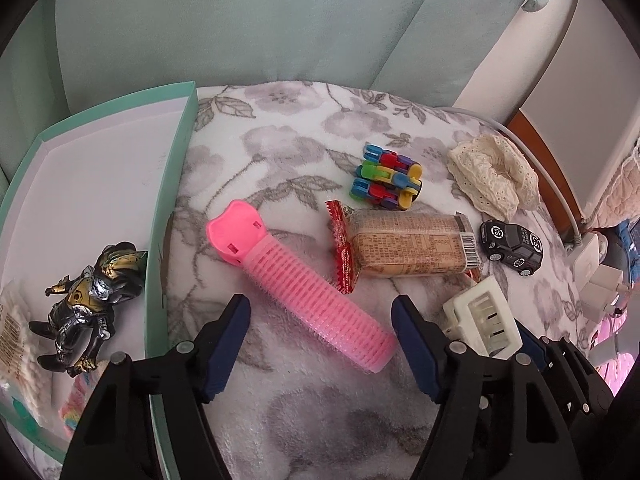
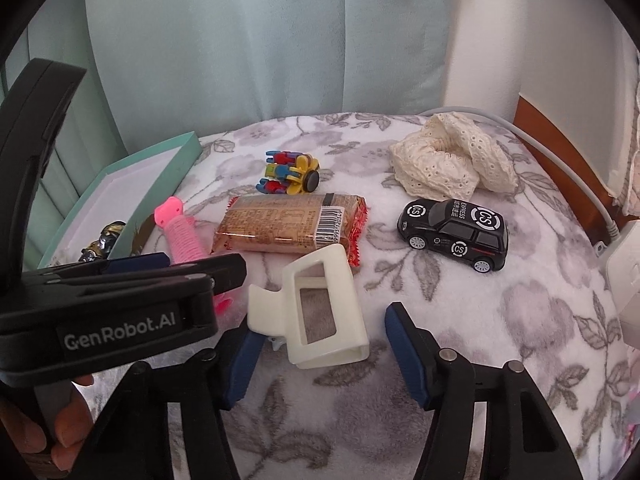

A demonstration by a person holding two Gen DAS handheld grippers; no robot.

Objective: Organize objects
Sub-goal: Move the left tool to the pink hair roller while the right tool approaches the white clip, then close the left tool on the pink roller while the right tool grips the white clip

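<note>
In the left wrist view, your left claw (image 1: pixel 320 312) is hanging wide open and empty over the pink hair roller (image 1: pixel 304 280), which is lying on the floral blanket (image 1: pixel 320 420). Its long axis is running diagonally from upper left to lower right, its near end sitting between the fingers. The teal box (image 1: pixel 176 152) is waiting just to the left. In the right wrist view, your right claw (image 2: pixel 320 320) is also gaping empty, with the cream hair clip (image 2: pixel 320 312) lying between its fingers, slightly ahead.
</note>
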